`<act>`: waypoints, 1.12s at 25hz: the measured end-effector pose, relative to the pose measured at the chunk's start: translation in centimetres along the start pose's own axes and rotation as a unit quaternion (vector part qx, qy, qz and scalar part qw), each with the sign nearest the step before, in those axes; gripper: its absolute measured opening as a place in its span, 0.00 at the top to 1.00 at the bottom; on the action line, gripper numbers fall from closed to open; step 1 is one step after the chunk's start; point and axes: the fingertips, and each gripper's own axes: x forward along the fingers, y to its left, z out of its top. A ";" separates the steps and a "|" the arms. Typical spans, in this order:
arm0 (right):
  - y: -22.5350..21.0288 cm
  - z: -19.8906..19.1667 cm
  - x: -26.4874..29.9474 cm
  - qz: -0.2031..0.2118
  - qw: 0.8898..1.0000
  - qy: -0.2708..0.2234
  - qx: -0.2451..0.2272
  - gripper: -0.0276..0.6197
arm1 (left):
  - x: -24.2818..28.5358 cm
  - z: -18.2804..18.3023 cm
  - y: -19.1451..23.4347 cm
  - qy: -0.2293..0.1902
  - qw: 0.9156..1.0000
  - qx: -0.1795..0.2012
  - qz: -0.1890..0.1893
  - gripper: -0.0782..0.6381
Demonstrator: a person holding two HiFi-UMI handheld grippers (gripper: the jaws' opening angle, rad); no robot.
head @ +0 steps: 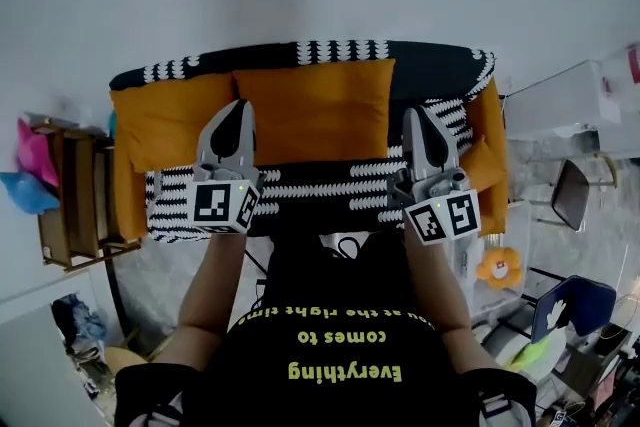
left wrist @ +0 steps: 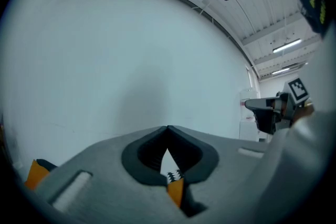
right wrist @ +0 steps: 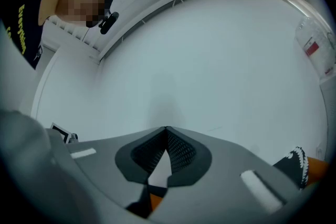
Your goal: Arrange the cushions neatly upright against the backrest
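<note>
The head view looked steeply down on the sofa [head: 330, 187]. Both gripper views faced the wall [left wrist: 131, 60] behind it.

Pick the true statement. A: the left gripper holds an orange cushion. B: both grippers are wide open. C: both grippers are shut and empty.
C: the left gripper and the right gripper each show jaw tips meeting, with nothing clamped between them.

Both hand-held grippers [head: 240, 107] [head: 413, 115] closed, side by side
</note>
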 end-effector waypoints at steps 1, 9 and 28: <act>-1.4 0.5 -1.1 0.005 1.000 -0.001 0.000 0.94 | 0.5 -0.1 -1.7 0.000 1.000 0.002 0.004 0.90; -16.3 4.8 -8.9 0.073 0.997 0.023 -0.016 0.94 | 4.2 2.1 -17.7 -0.083 0.992 0.022 0.096 0.90; -35.9 -0.1 -18.2 0.054 0.989 0.136 -0.029 0.94 | 8.9 -9.4 -38.5 0.036 0.998 -0.038 0.037 0.90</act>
